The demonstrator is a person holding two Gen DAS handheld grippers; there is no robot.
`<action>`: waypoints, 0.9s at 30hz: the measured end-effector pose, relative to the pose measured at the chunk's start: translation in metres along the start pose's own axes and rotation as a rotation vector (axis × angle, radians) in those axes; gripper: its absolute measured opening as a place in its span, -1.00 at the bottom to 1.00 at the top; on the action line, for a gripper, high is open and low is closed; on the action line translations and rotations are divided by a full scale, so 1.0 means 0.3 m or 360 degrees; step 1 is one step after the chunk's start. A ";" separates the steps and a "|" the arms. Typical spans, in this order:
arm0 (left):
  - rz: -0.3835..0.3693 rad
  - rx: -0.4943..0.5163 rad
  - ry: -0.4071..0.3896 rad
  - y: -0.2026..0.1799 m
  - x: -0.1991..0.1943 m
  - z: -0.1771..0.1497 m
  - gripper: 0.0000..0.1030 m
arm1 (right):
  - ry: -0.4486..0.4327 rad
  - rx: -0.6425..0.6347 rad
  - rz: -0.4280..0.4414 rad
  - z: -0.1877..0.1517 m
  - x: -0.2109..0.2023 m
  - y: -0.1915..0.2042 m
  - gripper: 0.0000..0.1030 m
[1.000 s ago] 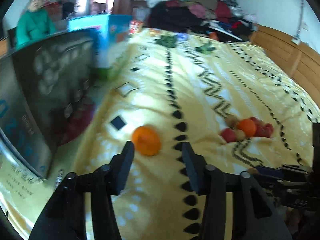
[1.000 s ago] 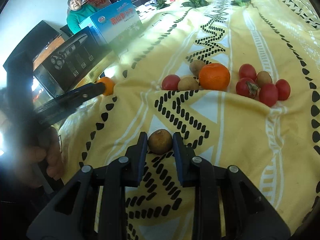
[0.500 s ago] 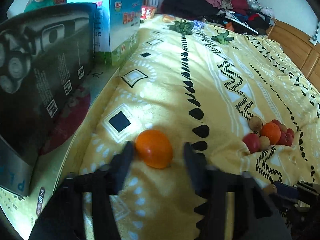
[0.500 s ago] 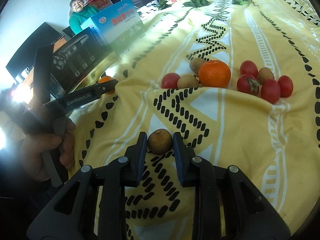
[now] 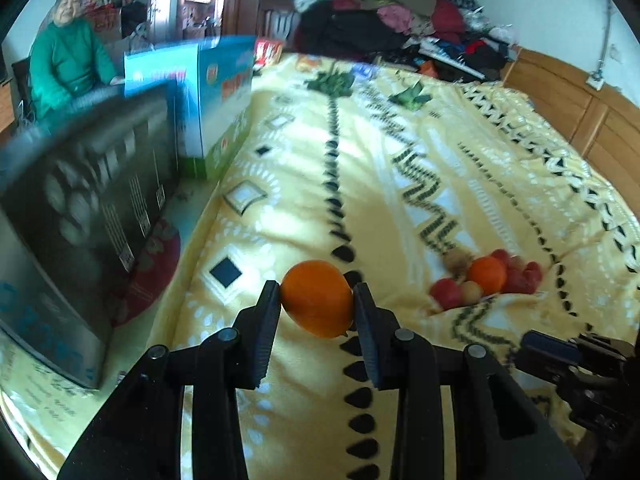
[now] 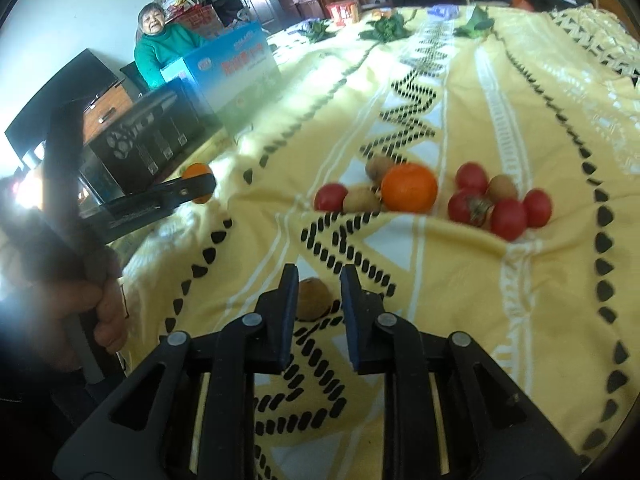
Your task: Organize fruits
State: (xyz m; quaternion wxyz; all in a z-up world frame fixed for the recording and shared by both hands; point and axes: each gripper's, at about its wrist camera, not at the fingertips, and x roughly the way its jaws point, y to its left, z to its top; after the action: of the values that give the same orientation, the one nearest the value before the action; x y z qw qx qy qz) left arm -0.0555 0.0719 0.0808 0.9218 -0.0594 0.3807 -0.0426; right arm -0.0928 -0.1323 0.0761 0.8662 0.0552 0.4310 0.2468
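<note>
Nearby, boxes (image 5: 100,184) beside orange (image 5: 316,298)

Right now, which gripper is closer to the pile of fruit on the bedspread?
Right. The right gripper sits just short of the pile of fruit, around a small brown fruit. The left gripper, clamped on an orange, is farther off to the side.
</note>
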 end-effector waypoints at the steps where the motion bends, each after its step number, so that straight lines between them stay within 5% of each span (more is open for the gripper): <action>1: -0.0005 0.0019 -0.0021 -0.003 -0.021 0.007 -0.26 | -0.0005 -0.0009 -0.0005 0.004 -0.008 0.007 -0.57; 11: -0.0024 -0.0036 0.0002 0.048 -0.101 -0.025 -0.26 | 0.0153 -0.0023 -0.0041 -0.035 0.075 0.039 -0.53; 18: -0.0054 -0.0038 0.0032 0.037 -0.084 -0.035 -0.26 | 0.0143 -0.0096 -0.0091 -0.014 0.098 0.059 -0.52; 22: -0.0062 -0.0038 0.0046 0.029 -0.074 -0.044 -0.26 | 0.0178 -0.0111 -0.0085 -0.034 0.129 0.061 -0.31; 27: -0.0057 -0.0047 0.0056 0.034 -0.065 -0.045 -0.26 | 0.0130 -0.0092 -0.0069 -0.034 0.117 0.053 -0.44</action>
State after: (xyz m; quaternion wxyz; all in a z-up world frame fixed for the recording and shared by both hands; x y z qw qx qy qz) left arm -0.0784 0.0834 0.0833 0.9131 -0.0791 0.3962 -0.0544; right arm -0.0890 -0.1030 0.0493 0.8543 0.0107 0.4597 0.2423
